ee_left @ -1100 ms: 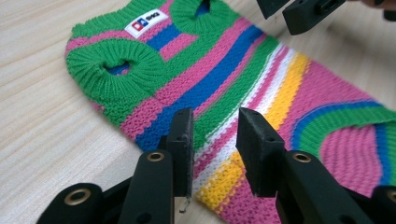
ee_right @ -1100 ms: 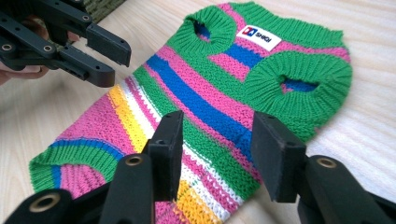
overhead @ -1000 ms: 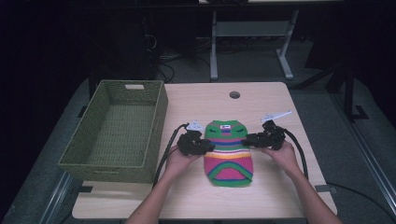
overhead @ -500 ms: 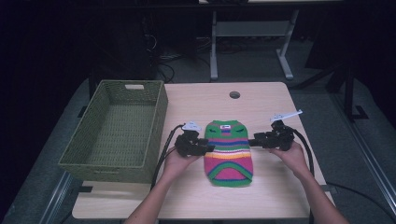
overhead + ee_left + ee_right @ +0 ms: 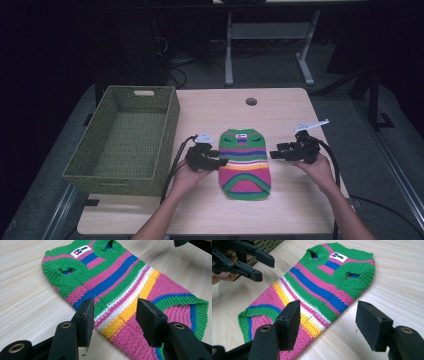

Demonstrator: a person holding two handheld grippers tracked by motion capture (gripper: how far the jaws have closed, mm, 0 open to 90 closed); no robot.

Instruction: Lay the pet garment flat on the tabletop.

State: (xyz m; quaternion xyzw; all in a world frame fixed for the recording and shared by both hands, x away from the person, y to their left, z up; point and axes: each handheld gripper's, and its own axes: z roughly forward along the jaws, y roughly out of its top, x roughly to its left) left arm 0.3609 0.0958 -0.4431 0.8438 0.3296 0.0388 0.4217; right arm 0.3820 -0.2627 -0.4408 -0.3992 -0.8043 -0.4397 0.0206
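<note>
Work in hand: I judged it as laying out the striped knitted pet sweater (image 5: pixel 244 163), most likely to be folded or put into the basket.
Sweater: it lay flat on the wooden table (image 5: pixel 280 107), near the table's middle, neck end with the white label toward 12 o'clock and the hem toward 6 o'clock.
Left gripper (image 5: pixel 220 161): it sat at the sweater's 9 o'clock edge; in the left gripper view (image 5: pixel 113 315) its jaws had just been opening and stood apart, the fabric's edge lying between them with no pad pressing on it.
Right gripper (image 5: pixel 274 154): it was at the sweater's 3 o'clock, just clear of the edge; in the right gripper view (image 5: pixel 329 321) its jaws had also just been opening and stood wide, nothing clamped.
Basket: the green woven basket (image 5: pixel 97 157) stood at the sweater's 9 o'clock, nothing in it as far as I could see.
Done, by my reading: the sweater was spread smooth and let go.
Left, by my reading: no fold was made yet, and nothing had gone into the basket.
</note>
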